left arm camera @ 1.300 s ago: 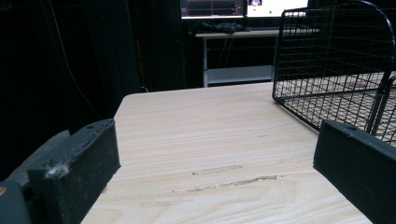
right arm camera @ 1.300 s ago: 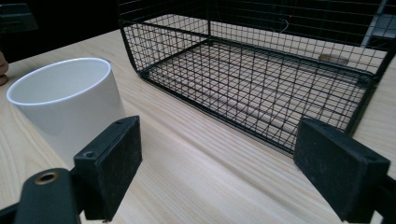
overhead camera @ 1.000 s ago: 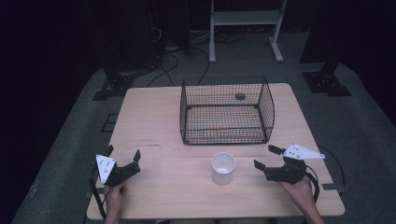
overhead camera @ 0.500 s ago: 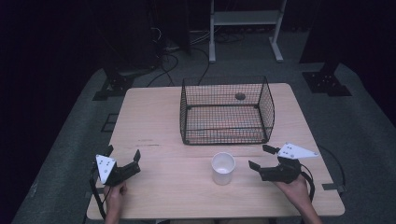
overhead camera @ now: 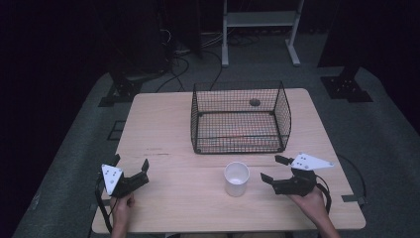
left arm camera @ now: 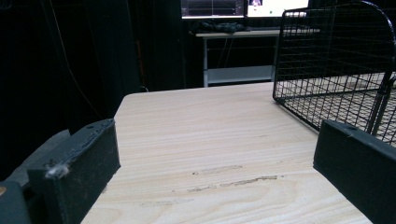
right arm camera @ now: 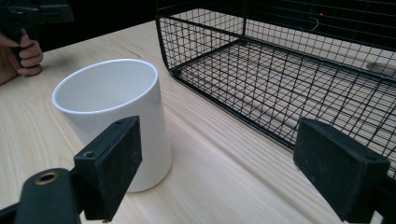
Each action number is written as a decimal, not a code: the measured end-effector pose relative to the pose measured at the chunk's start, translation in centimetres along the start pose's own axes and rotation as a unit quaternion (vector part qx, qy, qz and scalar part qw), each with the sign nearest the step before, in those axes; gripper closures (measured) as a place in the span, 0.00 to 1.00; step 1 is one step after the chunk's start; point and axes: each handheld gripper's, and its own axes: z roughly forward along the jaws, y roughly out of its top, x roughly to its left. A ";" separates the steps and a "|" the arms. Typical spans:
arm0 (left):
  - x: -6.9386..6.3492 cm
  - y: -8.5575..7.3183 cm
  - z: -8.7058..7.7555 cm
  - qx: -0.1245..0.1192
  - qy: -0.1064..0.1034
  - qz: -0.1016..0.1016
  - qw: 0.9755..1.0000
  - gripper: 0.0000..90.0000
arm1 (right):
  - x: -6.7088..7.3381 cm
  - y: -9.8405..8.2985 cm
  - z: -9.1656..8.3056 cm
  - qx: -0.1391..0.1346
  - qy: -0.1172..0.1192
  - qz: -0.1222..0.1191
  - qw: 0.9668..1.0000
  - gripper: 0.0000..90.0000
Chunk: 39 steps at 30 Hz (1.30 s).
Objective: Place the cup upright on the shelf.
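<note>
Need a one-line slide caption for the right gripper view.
Open right gripper beside white ceramic cup, black wire basket behind.

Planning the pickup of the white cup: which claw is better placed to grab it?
Right. The right claw is open beside the white cup and faces it, with the cup near one jaw in the right gripper view. The left claw sits farther off, facing bare table.
</note>
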 end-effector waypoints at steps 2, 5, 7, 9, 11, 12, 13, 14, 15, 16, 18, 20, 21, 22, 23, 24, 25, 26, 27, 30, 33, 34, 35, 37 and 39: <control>0.0 0.0 0.0 0.000 0.000 0.000 1.000 0.00 | 0.1 0.0 0.0 0.000 0.001 -0.001 1.000 0.16; 0.0 0.0 0.0 0.000 0.000 0.000 1.000 0.00 | 0.4 0.0 0.0 0.001 0.006 -0.003 1.000 0.16; 0.0 0.0 0.0 0.000 0.000 0.000 1.000 0.00 | 0.4 0.0 0.0 0.001 0.008 -0.002 1.000 0.16; 0.0 0.0 0.0 0.000 0.000 0.000 1.000 0.00 | 0.7 0.0 0.1 0.003 0.012 -0.005 1.000 0.16; 0.0 0.0 0.0 0.000 -0.001 0.000 1.000 0.00 | 1.0 -0.1 0.2 0.003 0.021 -0.008 1.000 0.16; 0.0 0.0 0.0 0.000 -0.001 0.000 1.000 0.00 | 1.2 -0.1 0.2 0.004 0.023 -0.009 1.000 0.16; 0.0 0.0 0.0 -0.001 -0.001 0.000 1.000 0.00 | 1.3 -0.1 0.3 0.005 0.025 -0.011 1.000 0.16; 0.0 0.0 0.0 -0.001 -0.001 0.001 1.000 0.00 | 1.4 -0.1 0.3 0.005 0.027 -0.012 1.000 0.16; 0.0 0.0 0.0 -0.001 -0.001 0.001 1.000 0.00 | 1.5 -0.2 0.4 0.006 0.030 -0.013 0.999 0.16; 0.0 0.0 0.0 -0.001 -0.001 0.000 1.000 0.00 | 1.6 -0.2 0.5 0.008 0.032 -0.013 0.999 0.16; 0.0 0.0 0.0 0.000 0.000 0.000 1.000 0.00 | 1.8 -0.3 0.6 0.010 0.036 -0.014 0.999 0.15; 0.0 0.0 0.0 0.000 -0.001 0.000 1.000 0.00 | 2.0 -0.3 0.6 0.011 0.040 -0.015 0.999 0.15; 0.0 0.0 0.0 0.000 -0.001 0.000 1.000 0.00 | 2.1 -0.3 0.6 0.012 0.042 -0.016 0.999 0.15; 0.0 0.0 0.0 0.000 -0.001 0.000 1.000 0.00 | 2.2 -0.3 0.6 0.011 0.043 -0.016 0.999 0.15; 0.0 0.0 0.0 0.000 0.000 0.000 1.000 0.00 | 2.3 -0.3 0.6 0.010 0.045 -0.016 0.999 0.15; 0.0 0.0 0.0 0.000 0.000 0.000 1.000 0.00 | 2.4 -0.3 0.6 0.010 0.047 -0.016 0.999 0.15; 0.0 0.0 0.0 0.000 0.000 0.000 1.000 0.00 | 2.4 -0.3 0.6 0.010 0.047 -0.016 0.999 0.15; 0.0 0.0 0.0 0.000 0.000 0.000 1.000 0.00 | 2.7 -0.2 0.7 0.011 0.050 -0.018 0.999 0.15; 0.0 0.0 0.0 0.000 0.000 0.000 1.000 0.00 | 2.7 -0.2 0.7 0.011 0.052 -0.018 0.998 0.15; 0.0 0.0 0.0 -0.001 0.000 0.000 1.000 0.00 | 3.1 -0.2 0.9 0.013 0.056 -0.020 0.998 0.14; 0.0 0.0 0.0 0.000 0.000 0.000 1.000 0.00 | 3.3 -0.2 1.0 0.015 0.059 -0.022 0.998 0.14; 0.0 0.0 0.0 0.000 0.000 0.000 1.000 0.00 | 3.5 -0.1 1.1 0.017 0.060 -0.024 0.998 0.13; 0.0 0.0 0.0 0.000 0.000 0.000 1.000 0.00 | 3.6 -0.1 1.2 0.018 0.061 -0.024 0.998 0.12; 0.0 0.0 0.0 -0.001 0.000 0.000 1.000 0.00 | 3.8 -0.1 1.4 0.021 0.062 -0.026 0.998 0.12; 0.0 0.0 0.0 0.000 0.000 0.000 1.000 0.00 | 4.0 0.0 1.6 0.025 0.064 -0.027 0.997 0.10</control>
